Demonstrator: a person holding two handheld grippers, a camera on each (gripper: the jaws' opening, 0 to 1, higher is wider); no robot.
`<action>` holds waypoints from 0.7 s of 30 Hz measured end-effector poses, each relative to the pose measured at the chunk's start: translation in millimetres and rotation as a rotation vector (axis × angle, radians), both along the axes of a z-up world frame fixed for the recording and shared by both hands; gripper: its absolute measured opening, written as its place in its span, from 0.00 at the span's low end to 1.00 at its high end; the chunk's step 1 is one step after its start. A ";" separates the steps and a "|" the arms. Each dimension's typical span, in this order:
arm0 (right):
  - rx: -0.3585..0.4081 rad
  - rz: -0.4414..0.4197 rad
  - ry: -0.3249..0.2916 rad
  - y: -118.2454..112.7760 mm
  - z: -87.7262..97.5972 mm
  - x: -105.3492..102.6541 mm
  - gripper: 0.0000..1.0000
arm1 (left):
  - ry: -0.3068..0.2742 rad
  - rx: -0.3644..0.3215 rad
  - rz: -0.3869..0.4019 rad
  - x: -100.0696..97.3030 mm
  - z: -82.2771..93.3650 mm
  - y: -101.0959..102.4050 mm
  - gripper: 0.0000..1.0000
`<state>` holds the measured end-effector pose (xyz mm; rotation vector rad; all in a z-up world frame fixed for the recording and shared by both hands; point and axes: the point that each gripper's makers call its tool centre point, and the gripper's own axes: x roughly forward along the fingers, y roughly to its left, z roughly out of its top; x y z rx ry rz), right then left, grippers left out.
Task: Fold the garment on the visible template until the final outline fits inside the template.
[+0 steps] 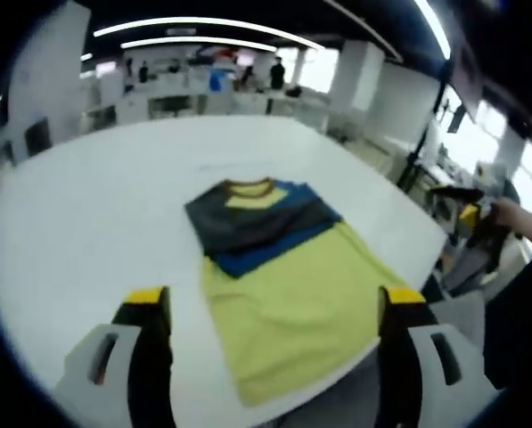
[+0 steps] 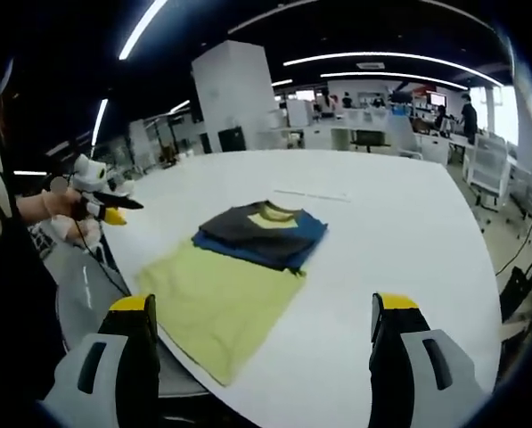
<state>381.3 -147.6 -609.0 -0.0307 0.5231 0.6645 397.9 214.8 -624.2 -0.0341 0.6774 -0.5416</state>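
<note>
1. Shirt lies flat on the white table: yellow lower part toward me, its hem at the near table edge, dark grey and blue upper part folded over near the collar
2. My left gripper hangs above the near edge, jaws spread wide, gripping nothing, clear of the cloth
3. My right gripper is likewise spread and bare, off the shirt
4. Each tool shows at the other view's side, held in my hand off the table; their jaws there too small to judge
</note>
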 end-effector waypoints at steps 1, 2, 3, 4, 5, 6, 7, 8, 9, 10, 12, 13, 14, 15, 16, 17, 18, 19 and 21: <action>0.002 0.001 0.000 1.0 0.3 -0.1 1.00 | -0.004 0.001 0.008 -0.5 -0.2 2.2 0.96; 0.002 0.003 0.001 1.8 0.4 -0.3 1.00 | -0.003 0.005 0.013 -1.3 -0.9 3.4 0.97; 0.001 0.006 0.001 2.6 0.2 -0.7 1.00 | 0.000 0.011 0.020 -2.3 -2.4 4.7 0.98; -0.002 0.010 0.001 3.4 0.1 -1.1 1.00 | 0.002 0.012 0.020 -3.2 -3.3 4.7 0.99; -0.002 0.011 0.001 3.9 0.1 -1.4 1.00 | 0.006 0.011 0.020 -3.8 -4.2 4.5 0.99; 0.000 0.013 0.001 4.2 0.4 -1.5 1.00 | 0.013 0.004 0.024 -4.8 -5.6 4.1 0.99; 0.002 0.013 0.000 4.4 0.8 -1.5 1.00 | 0.016 0.002 0.026 -5.0 -6.4 4.0 0.99; 0.001 0.012 0.000 4.1 1.1 -1.4 1.00 | 0.019 0.002 0.027 -5.3 -7.5 3.6 0.99; 0.000 0.012 -0.001 3.8 1.2 -1.5 1.00 | 0.021 0.003 0.027 -5.4 -8.1 3.4 0.99; -0.001 0.010 -0.002 2.9 1.5 -1.4 1.00 | 0.024 0.002 0.021 -5.6 -8.6 2.2 0.99; 0.000 0.008 -0.002 1.9 2.0 -1.7 1.00 | 0.031 0.003 0.009 -6.3 -9.2 -0.1 0.99; 0.000 0.007 -0.002 1.7 1.9 -1.8 1.00 | 0.032 0.004 0.008 -6.2 -9.3 -0.3 0.99; -0.002 0.005 -0.002 0.9 1.6 -2.2 1.00 | 0.032 0.007 0.005 -5.7 -9.1 -0.8 0.99; -0.002 0.003 -0.002 0.6 1.4 -2.4 1.00 | 0.031 0.008 0.005 -5.2 -8.7 -0.9 0.99; -0.001 0.001 -0.001 0.4 1.3 -2.7 1.00 | 0.030 0.007 0.005 -4.7 -8.4 -1.0 0.99; 0.000 -0.001 0.000 0.2 1.0 -3.0 1.00 | 0.029 0.005 0.005 -4.1 -8.1 -1.3 0.99; 0.000 -0.001 0.000 0.1 0.8 -3.4 1.00 | 0.028 0.005 0.004 -3.5 -7.9 -1.6 0.99; -0.001 -0.002 0.001 0.0 0.2 -3.9 1.00 | 0.030 0.006 0.000 -3.2 -8.3 -2.5 0.99; 0.000 -0.003 0.004 -0.2 -0.6 -4.6 1.00 | 0.034 0.007 -0.006 -2.8 -9.5 -4.3 0.99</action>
